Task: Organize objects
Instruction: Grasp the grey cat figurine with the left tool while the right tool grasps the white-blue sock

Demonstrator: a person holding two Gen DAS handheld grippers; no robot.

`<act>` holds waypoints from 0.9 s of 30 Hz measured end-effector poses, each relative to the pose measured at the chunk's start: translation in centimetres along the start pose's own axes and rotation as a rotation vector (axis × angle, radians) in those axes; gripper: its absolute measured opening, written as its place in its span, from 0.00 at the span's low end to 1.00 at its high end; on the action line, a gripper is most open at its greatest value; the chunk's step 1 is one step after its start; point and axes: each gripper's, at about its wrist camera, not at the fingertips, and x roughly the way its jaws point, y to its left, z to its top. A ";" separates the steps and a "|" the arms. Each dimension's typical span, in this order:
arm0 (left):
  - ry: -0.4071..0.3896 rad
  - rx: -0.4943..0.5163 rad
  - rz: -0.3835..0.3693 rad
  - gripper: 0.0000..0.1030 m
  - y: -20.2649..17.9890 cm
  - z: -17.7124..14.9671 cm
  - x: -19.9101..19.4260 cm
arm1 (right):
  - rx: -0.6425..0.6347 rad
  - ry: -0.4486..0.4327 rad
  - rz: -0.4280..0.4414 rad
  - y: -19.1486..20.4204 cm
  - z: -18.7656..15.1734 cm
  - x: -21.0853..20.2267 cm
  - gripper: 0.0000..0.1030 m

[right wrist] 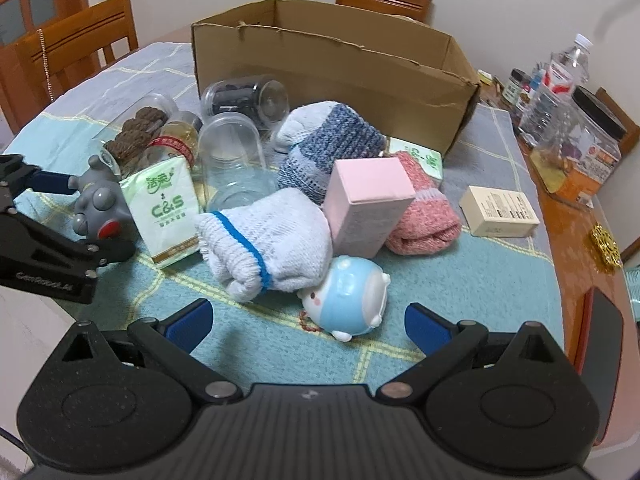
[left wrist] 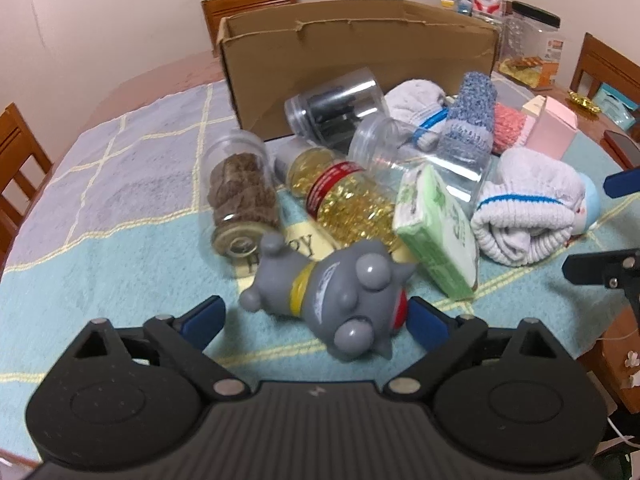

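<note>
while both tongs gape empty, left point(left wrist: 316, 318) straddles grey toy point(left wrist: 334, 296), right point(right wrist: 308, 322) nears blue toy point(right wrist: 348, 300)

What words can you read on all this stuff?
"C&S": green tissue pack.
"CenRobot.AI" (small, partly guessed): left gripper's black frame.
"H...PY" (partly hidden, perhaps "HAPPY"): tablecloth, behind the grey toy.
Too small or blurred: the tissue pack's Chinese characters, cream box, gold bottle's red label, water bottle, jars at the back.
</note>
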 end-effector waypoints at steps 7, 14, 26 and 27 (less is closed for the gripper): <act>-0.023 0.031 -0.051 0.80 0.6 0.9 0.7 | -0.052 -0.016 0.022 0.6 0.8 0.0 1.00; -0.015 0.018 -0.065 0.80 0.8 1.2 0.9 | -0.170 -0.028 0.067 2.7 1.7 -0.2 1.00; 0.001 -0.007 -0.101 0.80 1.4 1.3 1.3 | -0.181 0.008 0.005 3.9 2.9 3.0 1.00; 0.001 -0.005 -0.104 0.80 1.4 1.4 1.3 | -0.181 0.010 0.000 3.9 2.9 3.2 1.00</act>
